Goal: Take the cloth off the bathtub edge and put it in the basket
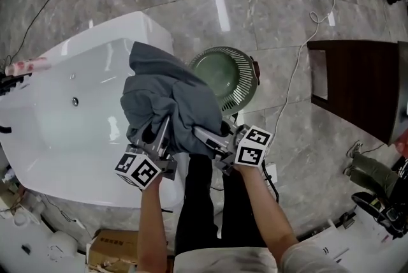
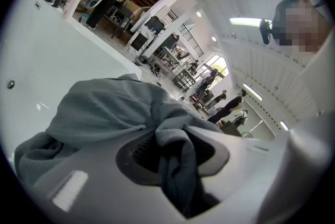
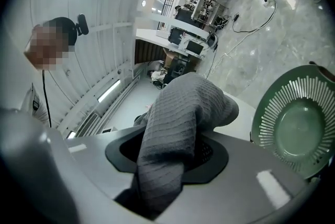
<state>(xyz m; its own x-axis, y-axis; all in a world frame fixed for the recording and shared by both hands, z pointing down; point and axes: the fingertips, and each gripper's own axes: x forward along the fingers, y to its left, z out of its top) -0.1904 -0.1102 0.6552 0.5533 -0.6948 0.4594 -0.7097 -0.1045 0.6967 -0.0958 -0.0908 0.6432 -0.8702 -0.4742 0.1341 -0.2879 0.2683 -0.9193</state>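
A grey cloth (image 1: 167, 99) hangs bunched in the air between the white bathtub (image 1: 76, 131) and the green basket (image 1: 228, 78). My left gripper (image 1: 159, 138) is shut on the cloth's lower left part; in the left gripper view the cloth (image 2: 172, 155) is pinched between the jaws. My right gripper (image 1: 203, 136) is shut on its lower right part; the right gripper view shows a ribbed fold of cloth (image 3: 167, 149) clamped between the jaws, with the basket (image 3: 293, 123) just to the right. The cloth's upper end drapes over the tub's right edge and partly covers the basket's left rim.
A dark wooden cabinet (image 1: 357, 83) stands at the right. Cables (image 1: 299, 55) run across the grey marble floor. A pink bottle (image 1: 29, 66) lies at the tub's far left rim. A cardboard box (image 1: 115, 246) sits by my legs.
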